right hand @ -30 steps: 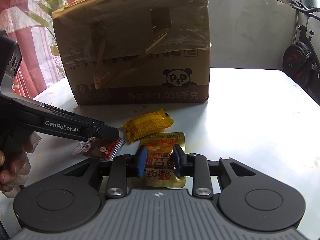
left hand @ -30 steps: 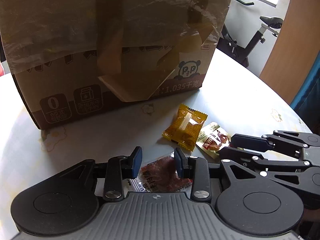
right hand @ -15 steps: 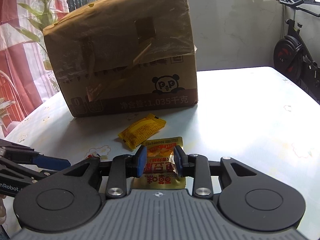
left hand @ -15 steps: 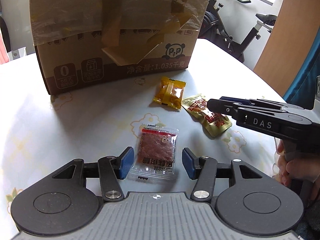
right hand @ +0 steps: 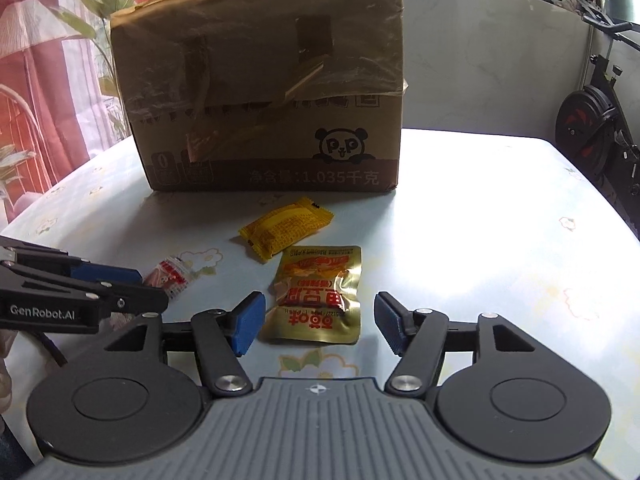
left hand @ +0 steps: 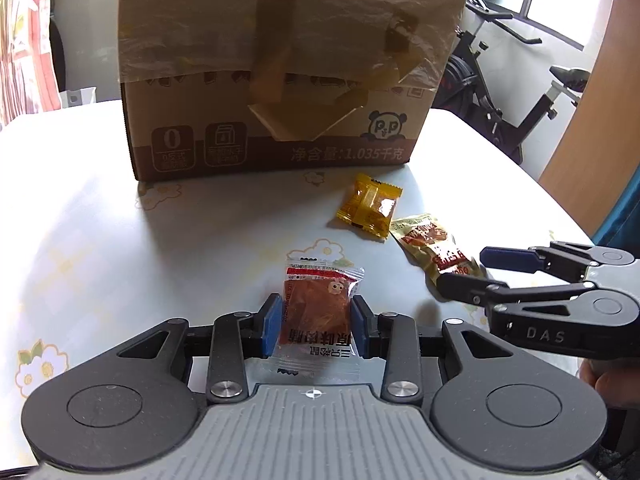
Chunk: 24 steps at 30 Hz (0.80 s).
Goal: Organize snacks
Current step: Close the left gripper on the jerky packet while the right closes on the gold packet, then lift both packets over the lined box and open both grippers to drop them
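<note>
Three snack packets lie on the table (left hand: 120, 264) in front of a taped cardboard box (left hand: 280, 80), and the step in hand reads as picking them up one by one, each pair of tongs taking its own packet.

In the left wrist view the left tongs (left hand: 316, 326) sit at lower centre with the red jerky packet (left hand: 318, 312) between the blue pads. The jaws have just been closing, and the pads now press against the packet's two long sides, so the left tongs pinch it. The packet's long axis runs straight away from the camera, its red header strip pointing up the frame toward the box and its printed end nearest the tongs.

In the right wrist view the right tongs (right hand: 318, 326) are at lower centre. Their jaws have just been opening and now stand spread, clear of the gold packet (right hand: 316, 300) that lies flat between them. Its long axis also runs up the frame, print upside down to the camera. The yellow packet (right hand: 286, 232) lies just beyond it, slanted from lower left to upper right, near the foot of the box.

My judgement is that the left side next calls for a lift without crushing the crinkly film, while the right must close again on the gold packet or shift to another.
</note>
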Each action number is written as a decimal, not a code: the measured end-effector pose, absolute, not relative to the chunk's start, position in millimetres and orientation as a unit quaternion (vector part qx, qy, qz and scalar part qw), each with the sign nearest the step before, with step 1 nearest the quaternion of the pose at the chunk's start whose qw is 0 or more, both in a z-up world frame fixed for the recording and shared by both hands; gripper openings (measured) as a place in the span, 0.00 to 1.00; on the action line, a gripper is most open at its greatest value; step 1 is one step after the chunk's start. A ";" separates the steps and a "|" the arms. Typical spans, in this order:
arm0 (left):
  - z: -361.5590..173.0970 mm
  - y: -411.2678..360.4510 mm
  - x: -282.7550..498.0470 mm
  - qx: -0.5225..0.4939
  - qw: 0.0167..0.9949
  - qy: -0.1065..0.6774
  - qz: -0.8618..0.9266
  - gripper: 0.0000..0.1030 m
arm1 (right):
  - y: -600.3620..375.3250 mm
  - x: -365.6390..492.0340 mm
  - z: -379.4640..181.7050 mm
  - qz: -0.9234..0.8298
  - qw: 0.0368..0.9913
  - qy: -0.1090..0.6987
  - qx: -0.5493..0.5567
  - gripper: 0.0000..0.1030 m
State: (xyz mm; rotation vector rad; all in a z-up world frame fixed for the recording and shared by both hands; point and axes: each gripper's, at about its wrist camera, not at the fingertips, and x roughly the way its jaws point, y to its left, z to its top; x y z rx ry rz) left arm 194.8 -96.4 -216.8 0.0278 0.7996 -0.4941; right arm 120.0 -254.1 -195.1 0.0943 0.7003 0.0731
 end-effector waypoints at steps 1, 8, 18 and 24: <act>-214.6 -93.8 194.3 0.006 0.894 0.381 -0.236 0.37 | -251.7 122.9 -197.1 0.040 0.935 0.351 0.034 0.63; -199.5 -80.7 190.1 -0.045 0.905 0.351 -0.238 0.37 | -247.0 140.6 -200.3 0.072 0.929 0.363 0.001 0.70; -195.8 -74.4 181.3 -0.065 0.905 0.340 -0.249 0.37 | -246.6 160.5 -199.0 0.062 0.925 0.374 0.000 0.59; -192.0 -68.8 177.3 -0.072 0.906 0.332 -0.253 0.37 | -247.7 152.3 -197.5 0.052 0.930 0.364 0.011 0.43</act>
